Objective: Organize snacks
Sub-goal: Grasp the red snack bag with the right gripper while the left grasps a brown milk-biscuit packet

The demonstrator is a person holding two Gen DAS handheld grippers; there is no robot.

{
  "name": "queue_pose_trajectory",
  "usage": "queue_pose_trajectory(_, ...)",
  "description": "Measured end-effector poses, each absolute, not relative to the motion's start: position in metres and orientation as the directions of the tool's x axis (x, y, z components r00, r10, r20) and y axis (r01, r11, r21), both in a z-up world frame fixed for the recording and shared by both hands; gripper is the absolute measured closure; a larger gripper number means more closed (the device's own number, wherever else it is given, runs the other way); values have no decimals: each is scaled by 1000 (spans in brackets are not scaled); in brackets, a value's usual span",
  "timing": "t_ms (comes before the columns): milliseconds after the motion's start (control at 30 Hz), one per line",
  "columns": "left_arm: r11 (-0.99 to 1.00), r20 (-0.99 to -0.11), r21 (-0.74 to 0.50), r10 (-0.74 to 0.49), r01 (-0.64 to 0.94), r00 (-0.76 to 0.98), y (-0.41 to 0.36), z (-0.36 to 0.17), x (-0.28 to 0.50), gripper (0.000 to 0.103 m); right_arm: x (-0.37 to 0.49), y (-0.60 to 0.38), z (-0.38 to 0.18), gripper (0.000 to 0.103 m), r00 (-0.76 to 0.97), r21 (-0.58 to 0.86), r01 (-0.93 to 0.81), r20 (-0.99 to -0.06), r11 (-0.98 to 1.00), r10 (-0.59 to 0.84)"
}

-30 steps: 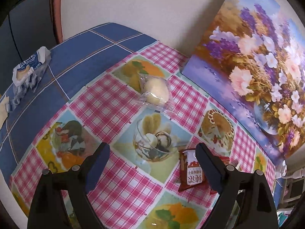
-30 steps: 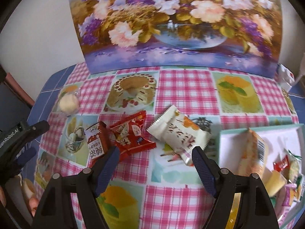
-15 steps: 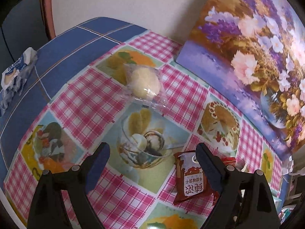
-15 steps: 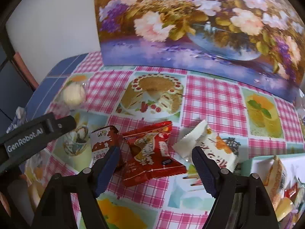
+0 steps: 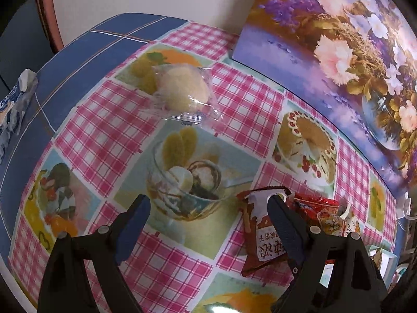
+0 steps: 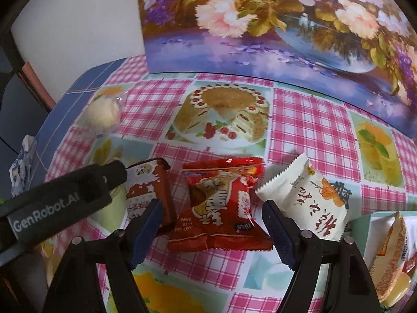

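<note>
The red snack packet (image 6: 221, 206) lay near the middle of the table (image 6: 307, 120), flat on the checked dessert-print tablecloth (image 5: 109, 120), and the right tool (image 6: 211, 219) hung over it with its blue-padded fingers (image 6: 148, 224) spread wide to either side, gripping nothing. Touching the packet's left edge was a brown-and-white snack packet (image 6: 151, 190), and just beside its right edge lay a white packet with an orange print (image 6: 310, 198). The left tool (image 5: 208, 216) was likewise released, its fingers wide apart above the printed ice-cream bowl; in the right wrist view its black arm reached in from the left and overlapped the brown-and-white packet's left end. From the left wrist camera the brown-and-white packet (image 5: 263, 234) sat partly behind that tool's right finger (image 5: 284, 229). Farther toward the table's back-left corner a pale round bun in clear wrap (image 5: 182, 88) rested apart from the others. A blue-and-white wrapped snack (image 5: 13, 104) lay at the far left edge on the plain blue cloth. At the right edge a light tray (image 6: 365, 219) held more wrapped snacks, among them an orange-and-white packet (image 6: 393, 255) propped on its side. A floral painting (image 6: 273, 20) stood along the back edge against the wall.
</note>
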State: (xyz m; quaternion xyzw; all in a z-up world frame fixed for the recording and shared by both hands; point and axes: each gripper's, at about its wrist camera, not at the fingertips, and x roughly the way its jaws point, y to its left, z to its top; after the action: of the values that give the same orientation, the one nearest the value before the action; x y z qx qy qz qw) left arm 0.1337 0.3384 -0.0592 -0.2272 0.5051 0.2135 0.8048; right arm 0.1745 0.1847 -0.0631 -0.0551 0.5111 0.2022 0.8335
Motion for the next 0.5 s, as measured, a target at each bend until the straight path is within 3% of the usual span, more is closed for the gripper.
queue_pose_trajectory(167, 810, -911, -178, 79, -558, 406, 332, -62, 137, 11, 178, 178, -66, 33, 397, 70, -361, -891, 930, 221)
queue_pose_trajectory(500, 836, -918, -181, 45, -518, 393, 314, -72, 149, 11, 183, 167, -73, 34, 373, 84, -335, -903, 938, 214)
